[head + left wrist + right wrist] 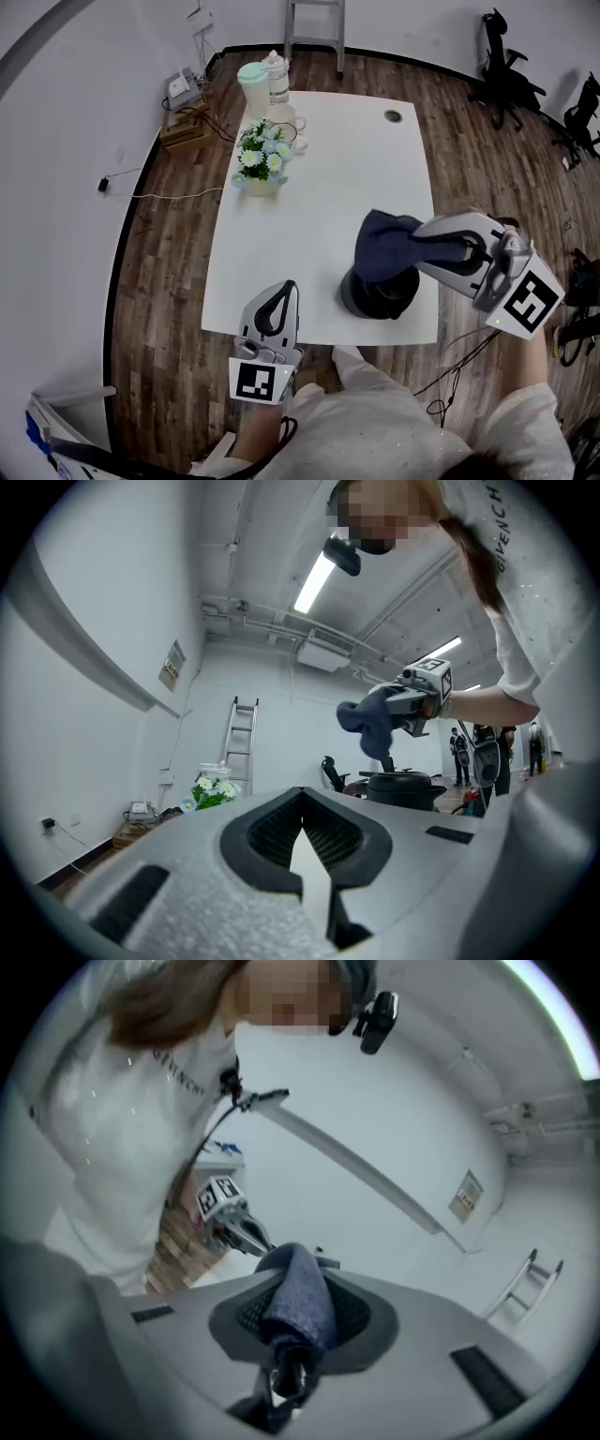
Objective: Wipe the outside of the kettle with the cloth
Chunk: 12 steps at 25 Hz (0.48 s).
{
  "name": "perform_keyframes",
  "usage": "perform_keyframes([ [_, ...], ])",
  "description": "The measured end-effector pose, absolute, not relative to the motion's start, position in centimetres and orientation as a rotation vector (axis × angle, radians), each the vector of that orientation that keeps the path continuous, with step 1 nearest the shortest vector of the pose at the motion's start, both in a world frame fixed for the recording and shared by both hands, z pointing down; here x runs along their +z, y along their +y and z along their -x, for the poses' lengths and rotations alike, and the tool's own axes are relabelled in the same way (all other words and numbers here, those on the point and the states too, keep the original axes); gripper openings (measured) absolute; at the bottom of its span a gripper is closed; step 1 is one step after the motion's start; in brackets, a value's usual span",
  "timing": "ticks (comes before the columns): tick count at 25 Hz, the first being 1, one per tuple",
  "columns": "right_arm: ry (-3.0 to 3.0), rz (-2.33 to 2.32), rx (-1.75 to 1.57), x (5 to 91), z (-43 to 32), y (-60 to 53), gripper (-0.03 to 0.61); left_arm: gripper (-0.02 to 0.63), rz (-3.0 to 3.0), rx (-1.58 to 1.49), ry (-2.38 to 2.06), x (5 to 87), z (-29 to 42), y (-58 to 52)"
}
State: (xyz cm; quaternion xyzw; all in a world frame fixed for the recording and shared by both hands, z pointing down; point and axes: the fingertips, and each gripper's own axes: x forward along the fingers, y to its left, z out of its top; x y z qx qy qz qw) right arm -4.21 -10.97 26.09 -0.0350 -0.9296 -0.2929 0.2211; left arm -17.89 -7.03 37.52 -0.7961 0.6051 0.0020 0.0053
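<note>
A white shirt (375, 422) fills the bottom of the head view, nearest the camera. Just beyond it the left gripper (284, 291) is held at the near edge of the white table (328, 159), left of the kettle (380, 298) and apart from it. In the left gripper view its jaws (302, 794) are seen closed tip to tip, with nothing gripped between them.

The black kettle is set upright on the table close to the near edge, toward the right side. Above it the dark blue cloth (384, 246) is held by the right gripper (419, 231), which reaches in from the right. In the right gripper view the jaws are seen clamped on the cloth (298, 1302), a fold of which is bunched between the pads and spills over the tips; the left gripper (239, 1227) is seen beyond.

From the left gripper view the cloth (370, 719) is seen hanging from the right gripper (398, 703), with its lower end down by the top of the kettle (403, 787). Whether cloth and kettle touch cannot be told.

At the far left corner of the table a pot of flowers (262, 157) is placed, with a pale green jug (254, 82) behind it. A ladder (314, 28) is stood against the far wall, and black chairs (506, 66) are seen on the wood floor at the upper right.
</note>
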Motion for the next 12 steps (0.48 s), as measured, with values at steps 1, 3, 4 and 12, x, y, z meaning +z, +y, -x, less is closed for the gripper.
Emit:
perform_keyframes([
  [1, -2.619, 0.159, -0.75, 26.1, 3.7, -9.6, 0.064, 0.003, 2.509, 0.015, 1.882, 37.5, 17.4, -7.3],
  [3, -2.611, 0.231, -0.695, 27.6, 2.8, -8.3, 0.064, 0.003, 2.555, 0.058, 1.863, 37.3, 16.4, -7.9],
  [4, -2.563, 0.22, -0.688, 28.9, 2.3, -8.7, 0.064, 0.003, 2.576, 0.078, 1.851, 37.2, 15.8, -8.1],
  [12, -2.493, -0.047, -0.631, 32.7, 2.9, -16.9, 0.064, 0.003, 2.588, 0.031, 1.829, 38.0, 14.8, -9.1],
])
